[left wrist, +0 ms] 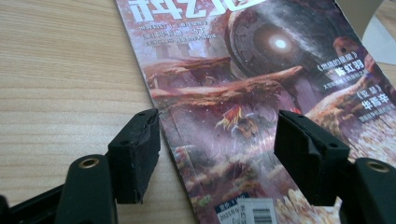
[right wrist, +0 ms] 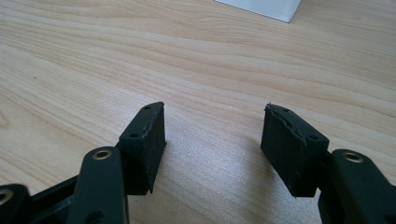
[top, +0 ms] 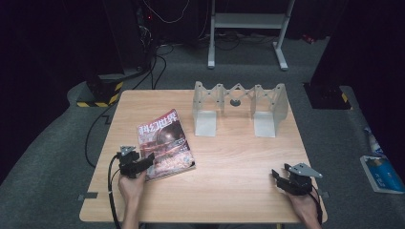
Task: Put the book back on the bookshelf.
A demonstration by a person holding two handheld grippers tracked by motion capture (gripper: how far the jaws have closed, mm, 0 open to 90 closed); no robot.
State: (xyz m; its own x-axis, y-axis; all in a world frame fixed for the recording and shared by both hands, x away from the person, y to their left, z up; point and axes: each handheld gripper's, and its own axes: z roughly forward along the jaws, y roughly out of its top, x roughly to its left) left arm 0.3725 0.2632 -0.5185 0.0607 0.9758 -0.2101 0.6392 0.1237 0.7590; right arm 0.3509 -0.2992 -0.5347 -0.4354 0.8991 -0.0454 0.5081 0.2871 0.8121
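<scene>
The glossy magazine [top: 165, 144] bears a reddish-brown and purple fantasy cover with white title characters and a bright white glow. The wooden table [top: 229, 167] is pale beige with wavy grain. The folding rack [top: 239, 107] is light grey.

magazine [left wrist: 243, 107] title cut off at top

Your surface [top: 239, 162] is pale wood-look board with a fine grain and a smooth, faintly satin finish. The magazine [top: 165, 143] on it has a glossy paper cover that catches the light, with a white printed barcode label [left wrist: 259, 212] near its lower edge. Your left gripper [left wrist: 217, 149] and right gripper [right wrist: 215, 144] have matt black plastic arms; their fingers [right wrist: 144, 140] look like dull, slightly rough foam or rubber. The folding rack [top: 239, 107] looks like matt grey-white plastic.
</scene>
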